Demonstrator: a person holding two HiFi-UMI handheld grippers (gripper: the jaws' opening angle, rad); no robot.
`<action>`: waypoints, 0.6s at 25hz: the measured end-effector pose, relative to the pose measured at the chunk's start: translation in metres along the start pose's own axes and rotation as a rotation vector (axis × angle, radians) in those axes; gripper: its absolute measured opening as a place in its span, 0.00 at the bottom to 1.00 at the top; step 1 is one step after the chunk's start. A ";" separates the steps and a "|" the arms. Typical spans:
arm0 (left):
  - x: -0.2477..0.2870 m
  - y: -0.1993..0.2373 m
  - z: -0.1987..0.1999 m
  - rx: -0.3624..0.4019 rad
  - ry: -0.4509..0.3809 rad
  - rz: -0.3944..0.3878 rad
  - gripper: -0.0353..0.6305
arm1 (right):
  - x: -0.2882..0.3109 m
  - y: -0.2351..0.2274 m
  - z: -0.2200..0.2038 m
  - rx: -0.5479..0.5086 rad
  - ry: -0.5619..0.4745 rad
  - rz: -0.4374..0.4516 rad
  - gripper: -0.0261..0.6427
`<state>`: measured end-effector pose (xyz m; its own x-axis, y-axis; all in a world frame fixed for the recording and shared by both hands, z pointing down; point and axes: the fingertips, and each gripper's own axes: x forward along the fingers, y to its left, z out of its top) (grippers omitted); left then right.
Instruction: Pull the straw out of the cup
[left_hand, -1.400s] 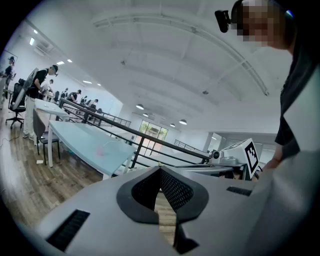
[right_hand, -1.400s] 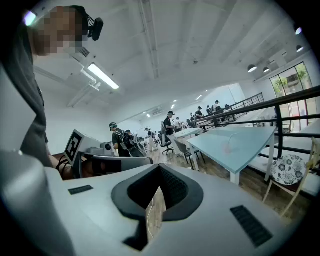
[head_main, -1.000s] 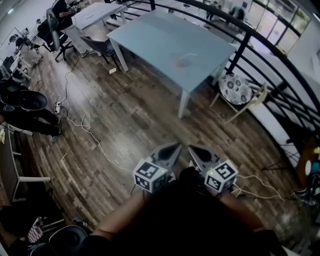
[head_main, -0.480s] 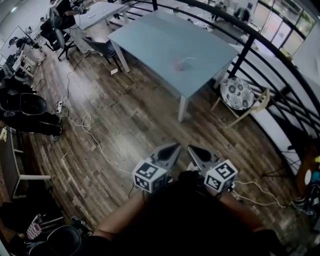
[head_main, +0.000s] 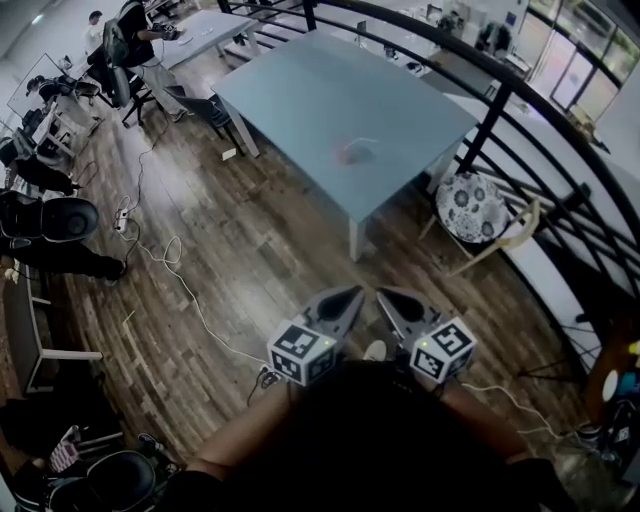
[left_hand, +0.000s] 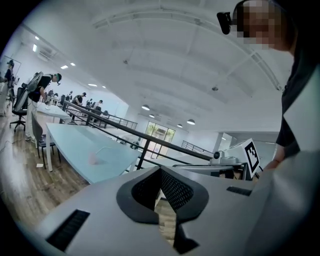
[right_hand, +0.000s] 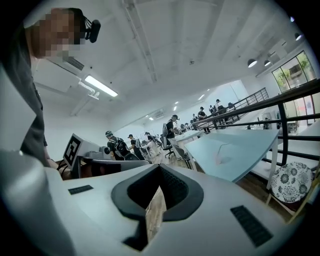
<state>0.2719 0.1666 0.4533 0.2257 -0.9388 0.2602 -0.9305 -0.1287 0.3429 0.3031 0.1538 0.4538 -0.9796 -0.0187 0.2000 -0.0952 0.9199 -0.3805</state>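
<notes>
A pale pink cup (head_main: 352, 153) with a white bent straw (head_main: 362, 141) stands on a light blue table (head_main: 300, 80), far ahead of both grippers. In the left gripper view the cup (left_hand: 93, 159) and straw (left_hand: 102, 149) are small, left of the jaws. The right gripper view has the cup (right_hand: 220, 159) and straw (right_hand: 223, 146) to the right. My left gripper (head_main: 350, 294) and right gripper (head_main: 386, 296) are held side by side close to the body, above the wooden floor. Both are shut with nothing in them.
A black railing (head_main: 497, 100) runs behind and right of the table. A chair with a patterned cushion (head_main: 470, 183) stands at the table's right corner. Cables (head_main: 165, 250) trail over the floor at left, near dark office chairs (head_main: 60, 215). People work at a far desk (head_main: 140, 30).
The whole view has shifted forward across the floor and the table now lies a little nearer. Both grippers keep their place in front of the body, still shut.
</notes>
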 end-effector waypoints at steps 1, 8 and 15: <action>0.007 -0.002 0.002 0.000 -0.001 0.006 0.07 | -0.003 -0.007 0.002 -0.003 0.003 0.000 0.06; 0.053 -0.010 -0.002 0.013 0.039 -0.001 0.07 | -0.014 -0.056 0.008 0.013 0.000 -0.006 0.06; 0.077 0.004 0.003 0.010 0.050 -0.015 0.07 | -0.011 -0.083 0.019 0.016 -0.016 -0.051 0.06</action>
<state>0.2844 0.0932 0.4719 0.2539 -0.9194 0.3003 -0.9296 -0.1462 0.3382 0.3180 0.0704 0.4665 -0.9760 -0.0720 0.2055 -0.1482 0.9111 -0.3846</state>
